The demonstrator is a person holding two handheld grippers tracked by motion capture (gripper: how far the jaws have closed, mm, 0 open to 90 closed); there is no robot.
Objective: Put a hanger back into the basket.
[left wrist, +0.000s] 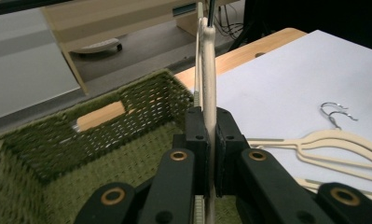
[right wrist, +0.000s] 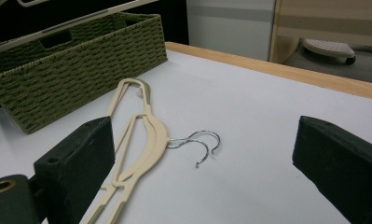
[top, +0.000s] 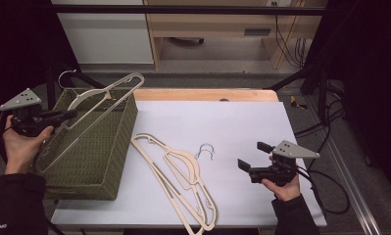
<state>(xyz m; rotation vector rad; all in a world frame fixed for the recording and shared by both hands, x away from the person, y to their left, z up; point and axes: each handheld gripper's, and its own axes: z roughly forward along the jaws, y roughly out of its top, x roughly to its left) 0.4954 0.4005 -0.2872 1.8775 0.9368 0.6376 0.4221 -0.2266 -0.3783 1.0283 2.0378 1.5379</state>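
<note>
While the left gripper [top: 61, 116] holds one cream hanger [top: 92, 110] tightly between its jaws, this hanger hangs tilted over the green woven basket [top: 115, 147] at the left of the table, so I judge that the work in hand is to put the hangers into the basket. The jaws press on a thin bar of the hanger [left wrist: 209, 84], which stands on its edge between them. In the high view its metal hook [top: 65, 74] points to the far left and its long bar crosses the basket toward the near side.

The right gripper [top: 252, 156] waits with its jaws wide apart and nothing between them, at the near right of the table. Probably it stays there to take one of the two other hangers [top: 183, 176], which lie one on the other on the white sheet [top: 242, 122], just right of the basket, their wire hooks [right wrist: 200, 144] pointing toward the right.

The hangers look like smooth plastic, flat and thin, with curved shoulders. The basket is rectangular, with a rough, tight weave and a handle cut-out in its far wall. The table edge [top: 207, 94] is pale wood.
</note>
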